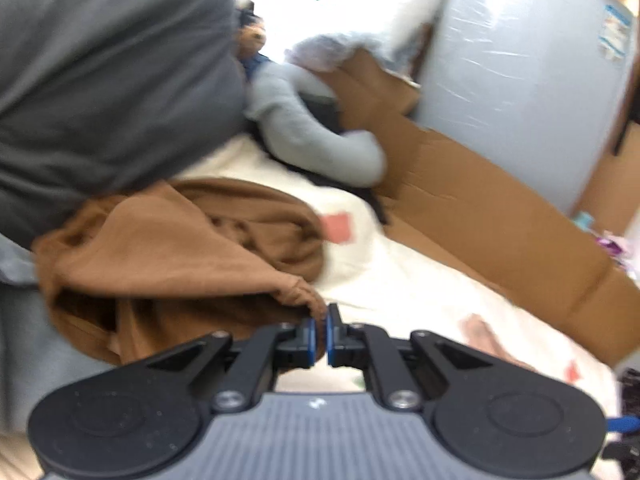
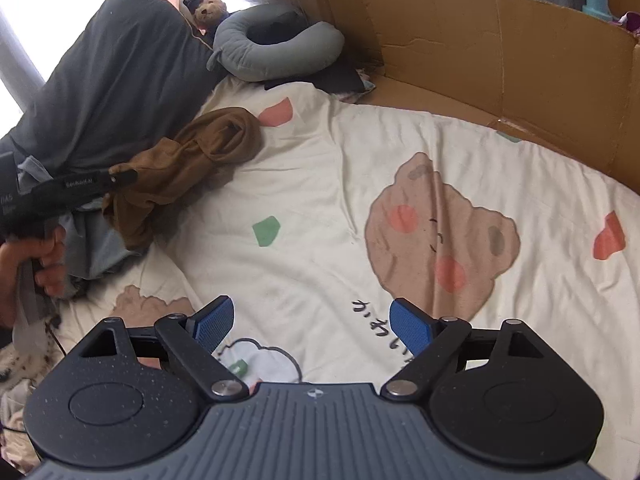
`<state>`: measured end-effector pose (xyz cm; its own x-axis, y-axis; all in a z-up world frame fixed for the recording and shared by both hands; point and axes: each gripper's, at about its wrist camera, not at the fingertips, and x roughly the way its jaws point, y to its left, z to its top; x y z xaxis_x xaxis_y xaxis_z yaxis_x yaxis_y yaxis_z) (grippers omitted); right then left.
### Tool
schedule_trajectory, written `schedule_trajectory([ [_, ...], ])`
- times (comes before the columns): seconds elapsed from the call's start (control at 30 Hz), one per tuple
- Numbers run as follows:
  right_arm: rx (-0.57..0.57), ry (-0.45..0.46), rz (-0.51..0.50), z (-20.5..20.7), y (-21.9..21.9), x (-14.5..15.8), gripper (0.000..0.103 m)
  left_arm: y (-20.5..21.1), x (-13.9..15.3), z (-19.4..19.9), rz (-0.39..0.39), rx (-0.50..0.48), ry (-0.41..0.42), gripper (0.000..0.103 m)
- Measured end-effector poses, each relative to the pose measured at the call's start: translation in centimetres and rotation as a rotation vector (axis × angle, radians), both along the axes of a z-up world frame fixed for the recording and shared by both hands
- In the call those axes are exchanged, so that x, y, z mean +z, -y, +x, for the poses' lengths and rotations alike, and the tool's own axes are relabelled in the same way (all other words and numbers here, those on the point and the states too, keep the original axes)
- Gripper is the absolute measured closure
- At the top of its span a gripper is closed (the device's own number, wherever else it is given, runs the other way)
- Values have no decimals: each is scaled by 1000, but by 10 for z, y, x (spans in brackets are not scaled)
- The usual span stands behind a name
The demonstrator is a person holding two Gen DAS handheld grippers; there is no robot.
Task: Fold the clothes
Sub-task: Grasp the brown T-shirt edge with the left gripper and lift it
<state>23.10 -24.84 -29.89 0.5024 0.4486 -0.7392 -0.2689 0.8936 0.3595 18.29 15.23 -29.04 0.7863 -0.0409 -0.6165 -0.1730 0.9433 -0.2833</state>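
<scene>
Left tongs: my left gripper [image 1: 323, 326] was pressed together on a bunched edge of the brown garment [image 1: 180, 248].
Right tongs: my right gripper [image 2: 312, 326] stood spread wide above the bedspread [image 2: 320, 208], with nothing between its blue pads [image 2: 410, 326].
Garment: it lay crumpled at the sheet's left side, against the dark grey pillow [image 2: 112, 80] and partly over a pale blue cloth [image 2: 96, 248].
Left hand: my hand [image 2: 44, 264] gripped the handle at the left edge of the right view.
Open room: the printed sheet ahead of the right tongs lay flat and bare.
Edges: a cardboard wall [image 2: 500, 52] bordered the far and right sides; a grey neck pillow [image 2: 276, 48] and a teddy bear [image 2: 210, 10] sat in the far corner.
</scene>
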Motion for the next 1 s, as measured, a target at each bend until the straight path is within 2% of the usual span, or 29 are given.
schedule_trajectory([
  [0.27,20,15,43,6,-13,6,9,54,-5,-2,-77,-171,-4,99],
  [0.53,47,1,63,1,-20,-3,9,99,-4,3,-104,-325,6,99],
  [0.83,6,12,131,6,-12,-10,10,139,3,13,-154,-454,31,99],
  [1.0,14,53,170,7,-15,-14,12,153,5,17,-191,-520,12,99],
])
